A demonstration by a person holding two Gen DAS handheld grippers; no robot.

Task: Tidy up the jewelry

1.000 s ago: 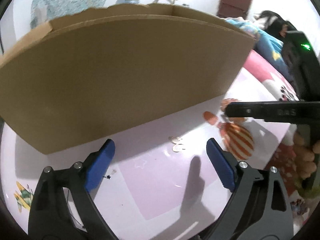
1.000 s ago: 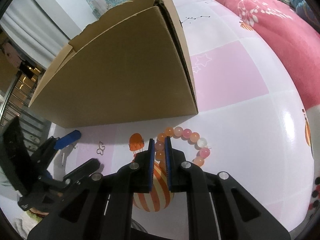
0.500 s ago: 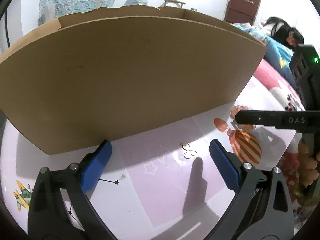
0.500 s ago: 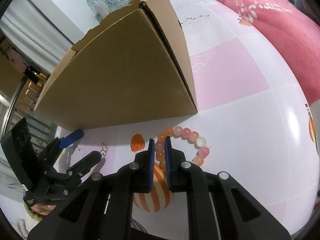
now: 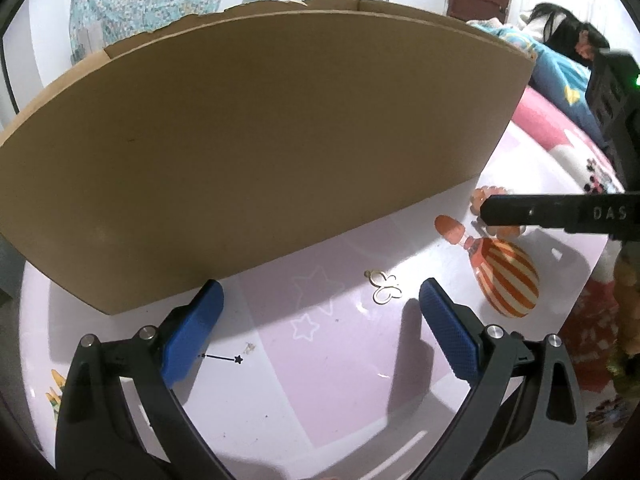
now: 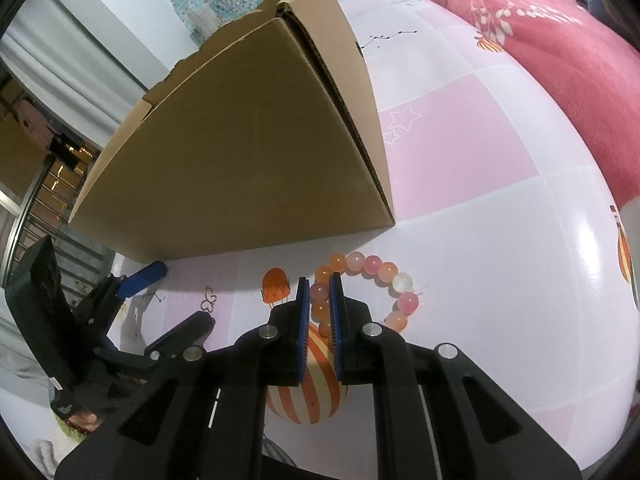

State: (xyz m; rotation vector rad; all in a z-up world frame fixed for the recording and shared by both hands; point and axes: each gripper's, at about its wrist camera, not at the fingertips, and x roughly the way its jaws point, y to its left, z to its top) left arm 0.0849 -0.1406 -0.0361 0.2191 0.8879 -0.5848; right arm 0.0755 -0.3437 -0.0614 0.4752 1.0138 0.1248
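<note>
Left gripper (image 5: 320, 312): its two blue-padded fingers stand wide apart with nothing between them, hovering over a glossy pink-and-white mat (image 5: 340, 400).
Cardboard box (image 5: 248, 152): a large brown box fills the view just beyond the left fingertips; the left pad sits close to its bottom edge.
Star print (image 5: 238, 359): a small black star on a thin line, printed on the mat just right of the left pad.
Butterfly charm (image 5: 385, 288): a small pale gold butterfly-shaped piece of jewelry lies flat on the mat, ahead of the left gripper's fingertips, nearer the right-hand finger, and apart from both pads.
Striped balloon print (image 5: 506, 282): an orange-and-cream striped picture on the mat, to the right of the left gripper's right finger.
Right gripper (image 6: 319, 308): its fingers are clenched nearly together on one side of a bead bracelet, with beads pinched in the narrow gap between the blue pads.
Bead bracelet (image 6: 370, 266): a ring of orange, pink and milky round beads, lying on the mat just in front of the box's near corner; the loop spreads to the right of the right gripper's fingertips, and only its left side is in the grip.
Pink blanket (image 6: 560, 48): far to the right of the right fingers, bunched along the mat's edge.
</note>
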